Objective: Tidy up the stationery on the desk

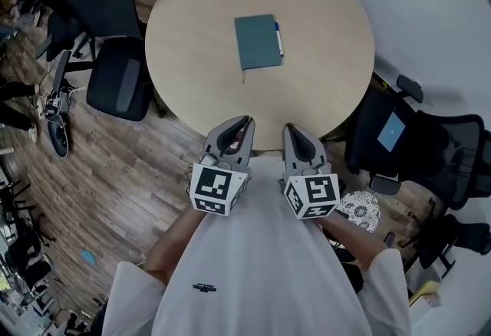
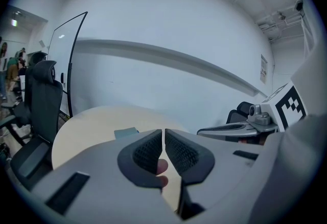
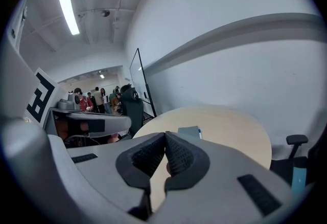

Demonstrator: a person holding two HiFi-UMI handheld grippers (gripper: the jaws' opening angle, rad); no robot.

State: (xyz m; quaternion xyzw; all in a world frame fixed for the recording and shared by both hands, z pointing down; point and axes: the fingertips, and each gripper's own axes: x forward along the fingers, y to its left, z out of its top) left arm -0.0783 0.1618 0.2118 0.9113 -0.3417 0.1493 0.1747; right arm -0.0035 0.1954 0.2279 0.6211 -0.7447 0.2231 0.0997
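Observation:
A teal notebook lies closed near the middle of the round wooden table, and a blue pen rests along its right edge. Both grippers hang at the table's near edge, close to my body, well short of the notebook. My left gripper is shut with nothing in it. My right gripper is shut and empty too. The left gripper view shows the notebook just past the closed jaws. In the right gripper view the notebook and pen sit beyond the shut jaws.
Black office chairs stand left of the table and at its right. A white wall runs behind the table. People stand far off in the right gripper view.

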